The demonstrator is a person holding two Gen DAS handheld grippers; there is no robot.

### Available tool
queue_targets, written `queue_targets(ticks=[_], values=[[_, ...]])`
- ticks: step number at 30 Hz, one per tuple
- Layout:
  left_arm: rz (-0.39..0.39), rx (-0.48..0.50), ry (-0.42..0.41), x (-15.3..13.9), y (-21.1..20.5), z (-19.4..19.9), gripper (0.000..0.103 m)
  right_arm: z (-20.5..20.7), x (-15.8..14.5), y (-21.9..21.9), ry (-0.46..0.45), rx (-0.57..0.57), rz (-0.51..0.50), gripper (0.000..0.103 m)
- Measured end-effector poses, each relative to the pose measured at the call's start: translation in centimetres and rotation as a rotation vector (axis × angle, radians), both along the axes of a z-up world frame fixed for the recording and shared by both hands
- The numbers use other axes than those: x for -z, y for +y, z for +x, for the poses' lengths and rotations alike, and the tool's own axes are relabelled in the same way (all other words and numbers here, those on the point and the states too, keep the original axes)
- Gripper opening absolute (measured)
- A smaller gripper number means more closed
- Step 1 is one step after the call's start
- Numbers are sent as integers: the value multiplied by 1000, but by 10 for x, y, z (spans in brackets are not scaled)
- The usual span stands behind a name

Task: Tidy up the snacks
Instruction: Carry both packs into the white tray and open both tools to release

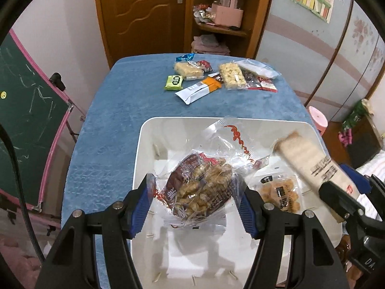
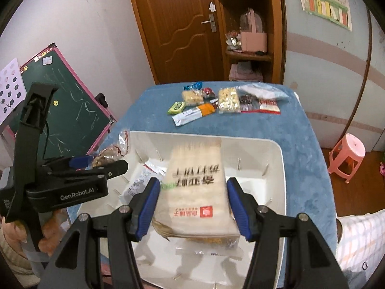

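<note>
Carrying two packets over the white plastic bin (image 1: 144,149), the left gripper (image 1: 195,207) clamps a clear bag of brown nut snacks (image 1: 199,187), and the right gripper (image 2: 192,207) clamps a long pale cracker pack (image 2: 195,183). Next, I judge, each lowers and releases inside; more snacks (image 1: 216,77) wait on the blue-covered table (image 1: 120,110).

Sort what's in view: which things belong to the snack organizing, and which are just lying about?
Job:
- white bin
- brown snack bag in left gripper
- cracker pack in right gripper
- small snack pack in the bin
- loose snacks on the blue cloth

Lying about:
- chalkboard
- pink stool
- shelf
- door
</note>
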State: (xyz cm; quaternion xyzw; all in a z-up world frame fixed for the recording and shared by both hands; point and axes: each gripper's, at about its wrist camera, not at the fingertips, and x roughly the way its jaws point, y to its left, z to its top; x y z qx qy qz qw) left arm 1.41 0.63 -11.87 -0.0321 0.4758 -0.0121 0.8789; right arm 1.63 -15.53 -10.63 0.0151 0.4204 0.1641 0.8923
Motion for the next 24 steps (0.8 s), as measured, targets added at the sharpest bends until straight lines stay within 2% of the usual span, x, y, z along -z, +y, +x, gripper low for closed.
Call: queue_targets(ticks=[6, 10, 13, 15, 17, 24], values=[[53, -3, 14, 10, -14, 6, 63, 7, 18, -1, 24, -11, -30, 58], [64, -5, 34, 18, -22, 10, 67, 12, 30, -2, 51, -14, -61, 59], [68, -2, 42, 20, -28, 13, 78, 12, 33, -3, 43, -13, -77, 60], [64, -1, 37, 21, -31, 14, 85, 10, 31, -4, 9, -7, -91, 64], [64, -7, 15, 19, -33, 13, 90, 7, 28, -5, -19, 3, -99, 76], [76, -8, -31, 13, -37, 12, 90, 5, 25, -7, -46, -6, -79, 78]])
